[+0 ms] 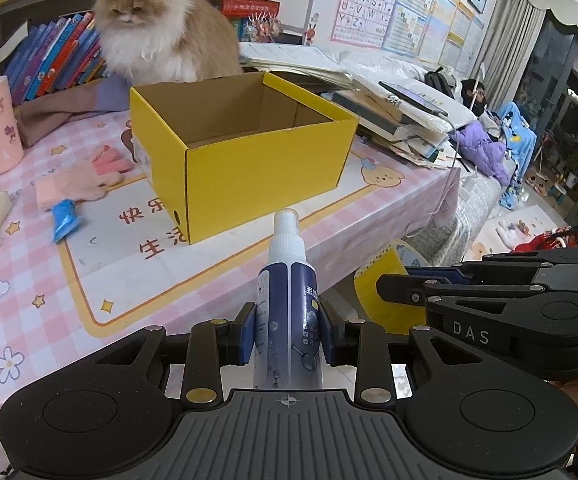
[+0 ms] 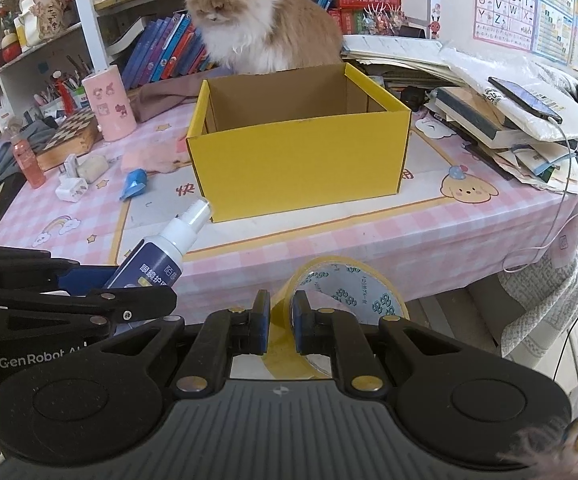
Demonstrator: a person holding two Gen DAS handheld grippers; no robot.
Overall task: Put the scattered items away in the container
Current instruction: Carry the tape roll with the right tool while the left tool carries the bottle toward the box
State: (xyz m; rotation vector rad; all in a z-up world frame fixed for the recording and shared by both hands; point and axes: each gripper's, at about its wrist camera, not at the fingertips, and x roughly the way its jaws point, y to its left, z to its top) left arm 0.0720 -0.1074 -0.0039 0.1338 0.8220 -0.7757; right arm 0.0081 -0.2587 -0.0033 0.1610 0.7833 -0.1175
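Items in hand: spray bottle (image 1: 288,300) and tape roll (image 2: 343,300), both short of the yellow box (image 1: 249,160).
Left gripper (image 1: 288,334) clamped the bottle's rigid, likely slippery body mid-label; right gripper (image 2: 281,320), nearly closed, pinched the light, stiff roll's wall.

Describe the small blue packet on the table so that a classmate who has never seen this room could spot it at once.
Find the open yellow box on the pink checked tablecloth. Left of its near corner lies the blue packet, just in front of pink gloves. It is the only bright blue, crinkled thing there; the plugs nearby are white.
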